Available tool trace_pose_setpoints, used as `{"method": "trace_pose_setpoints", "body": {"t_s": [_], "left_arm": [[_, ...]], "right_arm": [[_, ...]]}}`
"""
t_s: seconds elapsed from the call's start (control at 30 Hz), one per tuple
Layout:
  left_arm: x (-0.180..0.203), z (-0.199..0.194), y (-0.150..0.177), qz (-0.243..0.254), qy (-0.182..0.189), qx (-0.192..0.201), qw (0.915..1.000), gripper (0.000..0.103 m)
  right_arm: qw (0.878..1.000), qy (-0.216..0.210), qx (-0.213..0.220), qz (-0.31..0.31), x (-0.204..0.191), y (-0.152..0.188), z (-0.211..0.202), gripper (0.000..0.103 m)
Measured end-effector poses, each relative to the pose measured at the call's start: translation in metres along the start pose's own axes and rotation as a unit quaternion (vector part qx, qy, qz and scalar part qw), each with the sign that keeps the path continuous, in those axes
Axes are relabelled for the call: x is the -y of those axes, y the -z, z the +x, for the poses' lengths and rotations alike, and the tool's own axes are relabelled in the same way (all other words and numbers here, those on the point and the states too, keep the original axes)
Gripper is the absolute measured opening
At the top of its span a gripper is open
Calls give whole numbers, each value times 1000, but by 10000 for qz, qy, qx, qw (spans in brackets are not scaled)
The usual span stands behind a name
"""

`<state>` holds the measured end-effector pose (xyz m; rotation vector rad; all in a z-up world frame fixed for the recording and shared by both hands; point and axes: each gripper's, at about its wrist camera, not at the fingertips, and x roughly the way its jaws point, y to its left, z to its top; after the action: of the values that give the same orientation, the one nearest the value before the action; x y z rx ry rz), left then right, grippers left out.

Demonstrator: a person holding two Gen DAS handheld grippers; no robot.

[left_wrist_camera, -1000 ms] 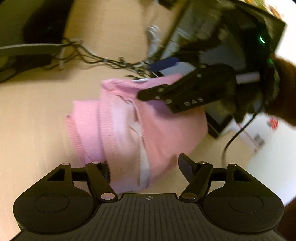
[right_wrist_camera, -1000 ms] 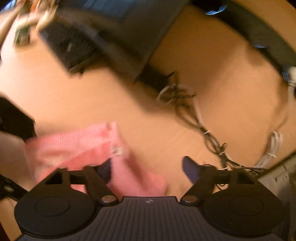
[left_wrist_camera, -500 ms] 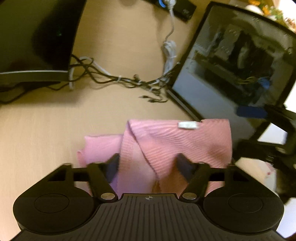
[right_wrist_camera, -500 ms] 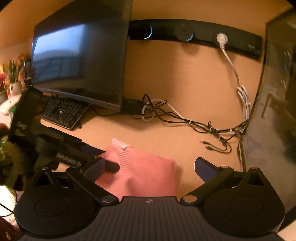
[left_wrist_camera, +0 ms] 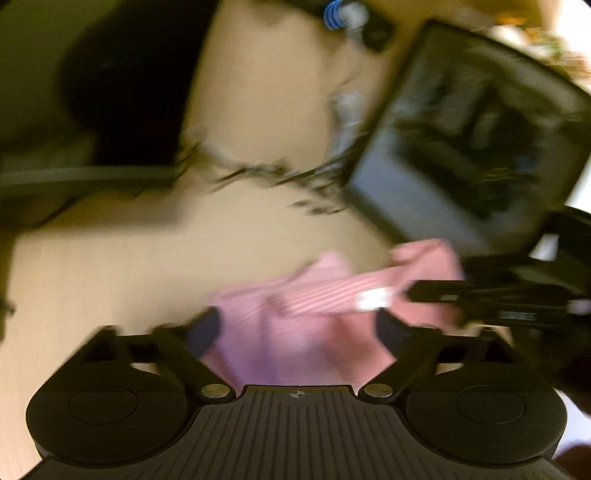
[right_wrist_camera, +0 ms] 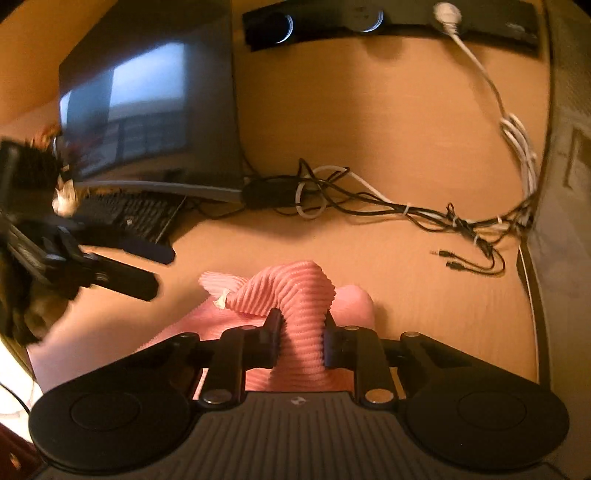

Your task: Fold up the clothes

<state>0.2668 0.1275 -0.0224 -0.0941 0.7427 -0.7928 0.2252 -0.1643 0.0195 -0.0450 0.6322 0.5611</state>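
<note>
A pink ribbed knit garment lies bunched on the wooden desk, with a small white label on it. My right gripper is shut on a raised fold of it. The left wrist view is blurred: the garment lies between and just beyond the spread fingers of my open left gripper, label showing. The right gripper reaches onto the garment from the right there. The left gripper appears open at the left of the right wrist view, apart from the cloth.
A dark monitor and keyboard stand at the back left. Tangled black and white cables cross the desk behind the garment. A dark glass-sided PC case stands at the right. A black strip with sockets lines the back.
My right gripper has closed on the garment and pulled a fold up. The left gripper has swung quickly, so its view is blurred, and stays open.
</note>
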Motion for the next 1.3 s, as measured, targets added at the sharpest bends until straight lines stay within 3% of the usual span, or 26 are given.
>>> {"method": "trace_pose_setpoints", "body": {"t_s": [0.1, 0.2, 0.4, 0.47, 0.57, 0.67, 0.73, 0.83, 0.97, 1.03, 1.1, 1.23, 1.3], "left_arm": [[10, 0, -5, 525, -40, -91, 9986, 101], [18, 11, -7, 960, -113, -211, 9951, 101], [28, 33, -15, 1702, -109, -365, 9847, 101], [31, 41, -17, 1947, -107, -416, 9799, 102], [34, 51, -20, 2234, -100, -493, 9734, 102], [26, 55, -15, 1913, -53, -583, 9798, 102], [20, 57, -11, 1699, -21, -643, 9834, 102], [12, 61, -6, 1375, 26, -732, 9878, 103], [1, 66, 1, 941, 88, -849, 9919, 103], [-5, 69, 5, 723, 120, -907, 9932, 103], [-10, 72, 9, 505, 151, -965, 9939, 103], [-7, 69, 21, 135, 252, -1036, 9942, 103], [14, 60, 35, -56, 470, -1011, 9938, 103]], "right_arm": [[9994, -278, 115, -157, -3, -18, 6, 19], [9995, -263, 8, -165, 2, -34, 36, 22], [9956, 430, -817, -130, 22, -19, 121, 33], [9951, 518, -843, -77, 21, -21, 123, 36], [9946, 752, -721, 16, 22, -26, 106, 56], [9948, 812, -376, 480, 27, -26, 63, 70], [9929, 794, -146, 876, 31, -23, 31, 86], [9816, 468, -153, 1847, 33, 0, 5, 91], [9444, -105, -299, 3271, 42, 41, 11, 89], [9268, -180, -340, 3737, 51, 53, 20, 65], [9219, -44, -411, 3853, 57, 58, 29, 61], [9693, 707, -277, 2338, 40, 32, 29, 61], [9834, 1077, -161, 1449, 28, 17, 27, 68]]}}
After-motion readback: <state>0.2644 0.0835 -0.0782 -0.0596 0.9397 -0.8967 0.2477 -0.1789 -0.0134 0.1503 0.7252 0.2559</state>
